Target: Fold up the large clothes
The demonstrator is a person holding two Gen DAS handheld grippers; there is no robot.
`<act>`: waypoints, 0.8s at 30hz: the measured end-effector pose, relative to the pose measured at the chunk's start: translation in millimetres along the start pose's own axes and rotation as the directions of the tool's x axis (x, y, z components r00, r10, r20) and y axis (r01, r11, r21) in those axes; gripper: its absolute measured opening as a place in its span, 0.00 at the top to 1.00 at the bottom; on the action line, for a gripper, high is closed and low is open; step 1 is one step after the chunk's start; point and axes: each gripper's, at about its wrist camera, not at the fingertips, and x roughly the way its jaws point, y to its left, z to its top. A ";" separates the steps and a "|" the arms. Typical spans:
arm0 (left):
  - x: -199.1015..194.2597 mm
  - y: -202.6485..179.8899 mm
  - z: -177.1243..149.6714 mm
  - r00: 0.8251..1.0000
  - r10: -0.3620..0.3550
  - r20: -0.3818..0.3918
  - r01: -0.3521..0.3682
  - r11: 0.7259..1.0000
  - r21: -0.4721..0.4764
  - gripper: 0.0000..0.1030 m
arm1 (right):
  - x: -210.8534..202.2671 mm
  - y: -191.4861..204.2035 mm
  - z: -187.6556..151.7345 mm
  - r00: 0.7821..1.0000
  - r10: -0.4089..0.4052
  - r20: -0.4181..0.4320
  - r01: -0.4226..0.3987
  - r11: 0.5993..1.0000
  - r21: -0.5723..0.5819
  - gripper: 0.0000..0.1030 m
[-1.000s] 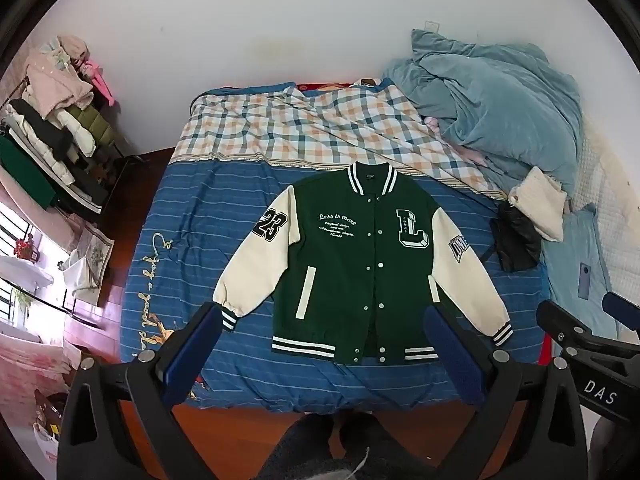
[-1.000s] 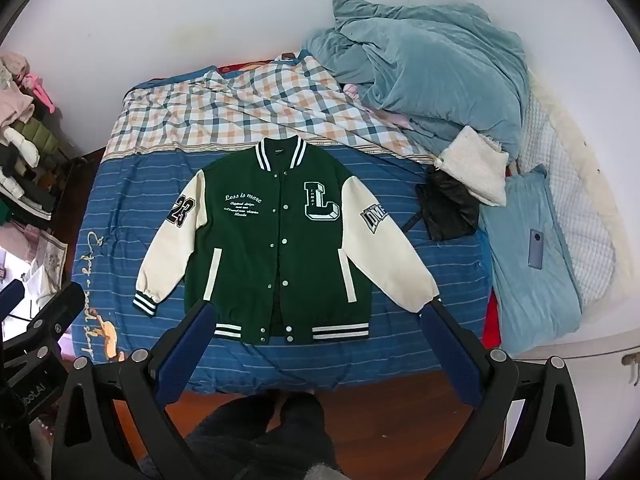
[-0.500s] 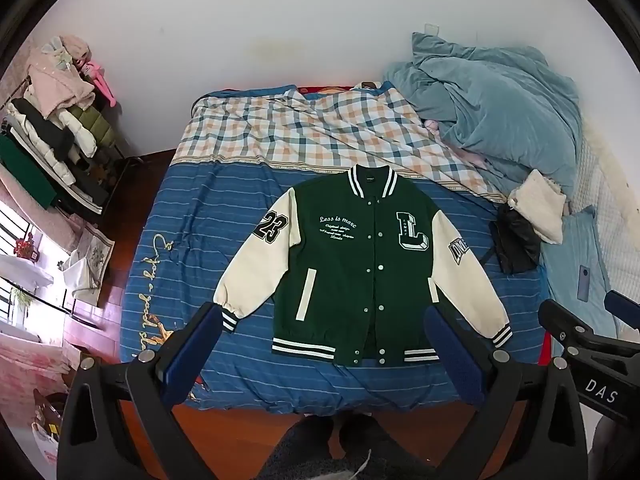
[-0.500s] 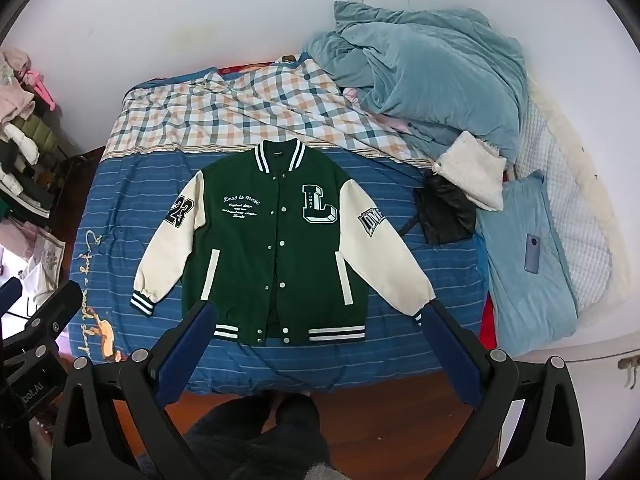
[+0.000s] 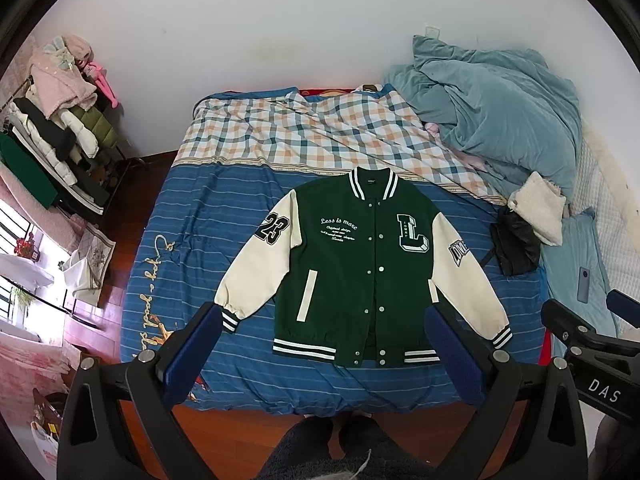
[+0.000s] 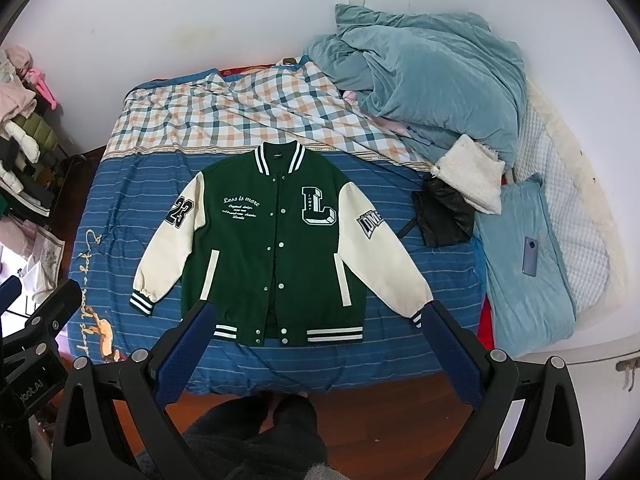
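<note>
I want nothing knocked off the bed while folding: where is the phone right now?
The slim blue-grey phone lies in both views on the light blue blanket at the bed's right edge, right of the crumpled black garment.

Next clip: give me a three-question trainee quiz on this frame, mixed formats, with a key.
1. True or false: the jacket lies spread flat, front up, sleeves out.
2. Which number is on a sleeve? A) 23 B) 45 C) 7
3. Fill in: the left gripper and right gripper are both ____ and hold nothing.

Key: 1 true; 2 A; 3 open.
</note>
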 end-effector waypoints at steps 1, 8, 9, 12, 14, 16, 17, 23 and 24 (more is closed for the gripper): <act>-0.9 -0.7 1.9 1.000 0.000 -0.001 0.000 1.000 -0.001 0.00 | 0.0 0.5 -0.6 1.000 -0.002 0.001 0.002 1.000 -0.002 0.00; 0.7 0.9 -3.3 1.000 -0.003 0.006 0.003 1.000 0.000 0.00 | -0.6 0.9 -2.0 1.000 -0.003 0.004 0.003 1.000 -0.004 0.00; -0.4 0.4 -1.6 1.000 -0.004 0.006 0.004 1.000 0.001 0.00 | -1.0 0.3 -1.7 1.000 0.000 0.003 0.000 1.000 -0.001 0.00; -0.8 0.4 -1.0 1.000 -0.002 0.007 0.002 1.000 0.000 0.00 | -2.9 0.0 3.2 1.000 0.006 0.001 -0.006 1.000 -0.002 0.00; 0.3 -1.1 -1.6 1.000 -0.001 0.007 0.001 1.000 0.000 0.00 | -5.4 -0.5 2.7 1.000 0.010 -0.001 -0.010 1.000 0.001 0.00; 0.6 -4.1 -3.8 1.000 -0.001 0.011 0.001 1.000 -0.002 0.00 | -4.9 0.0 1.2 1.000 0.007 0.002 -0.007 1.000 -0.002 0.00; -0.1 -5.2 -2.7 1.000 0.000 0.012 0.000 1.000 -0.002 0.00 | -4.9 -0.3 1.5 1.000 0.008 0.001 -0.008 1.000 0.000 0.00; 1.1 -3.5 -4.0 1.000 -0.003 0.012 0.003 1.000 -0.005 0.00 | -5.3 -0.8 6.5 1.000 0.006 0.005 -0.006 1.000 -0.001 0.00; 0.9 -4.5 -3.1 1.000 -0.003 0.012 0.003 1.000 -0.005 0.00 | -5.8 -1.2 7.0 1.000 0.007 0.004 -0.007 1.000 0.000 0.00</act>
